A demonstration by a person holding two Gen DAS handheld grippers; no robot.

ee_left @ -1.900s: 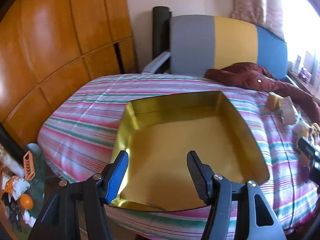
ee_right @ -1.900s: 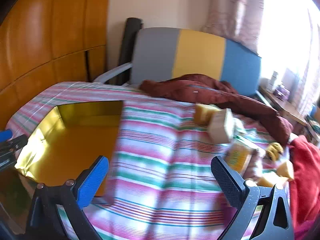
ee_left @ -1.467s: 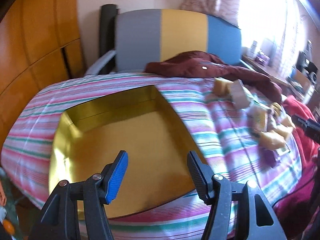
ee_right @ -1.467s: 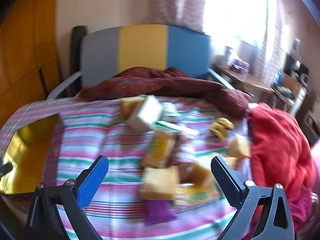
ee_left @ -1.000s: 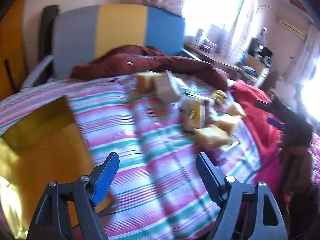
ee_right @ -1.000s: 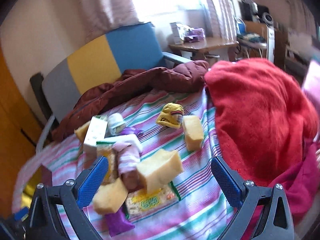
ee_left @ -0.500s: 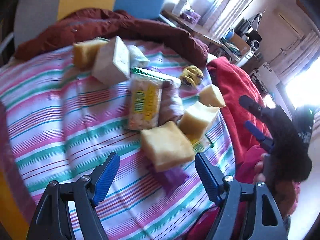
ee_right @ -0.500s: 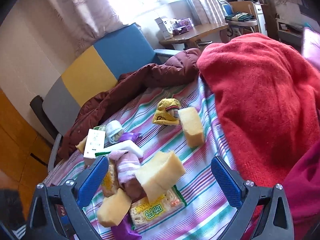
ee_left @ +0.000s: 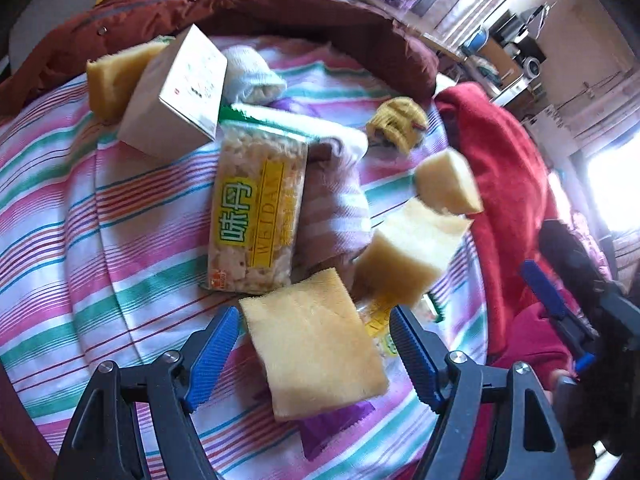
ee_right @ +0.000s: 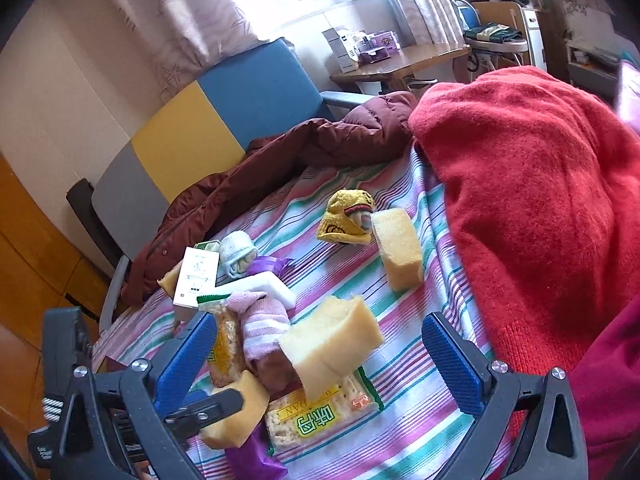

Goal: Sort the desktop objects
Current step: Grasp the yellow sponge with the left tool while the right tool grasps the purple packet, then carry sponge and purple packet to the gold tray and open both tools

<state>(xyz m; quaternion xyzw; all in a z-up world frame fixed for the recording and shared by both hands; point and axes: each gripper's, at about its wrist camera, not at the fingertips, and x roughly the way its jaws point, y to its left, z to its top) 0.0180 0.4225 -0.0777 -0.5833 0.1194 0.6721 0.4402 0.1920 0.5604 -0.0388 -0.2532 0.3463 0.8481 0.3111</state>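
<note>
The sponge (ee_left: 314, 344) should be squeezed squarely by the spread left gripper (ee_left: 314, 346) (right gripper (ee_right: 320, 354) also agape), wrappers avoided.

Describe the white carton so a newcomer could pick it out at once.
Start at the dark red jacket bunched along the far edge of the striped bedspread. Just in front of it, the white carton leans against a yellow sponge, beside a rolled white sock. It is the only hard-edged box, white with small print.
</note>
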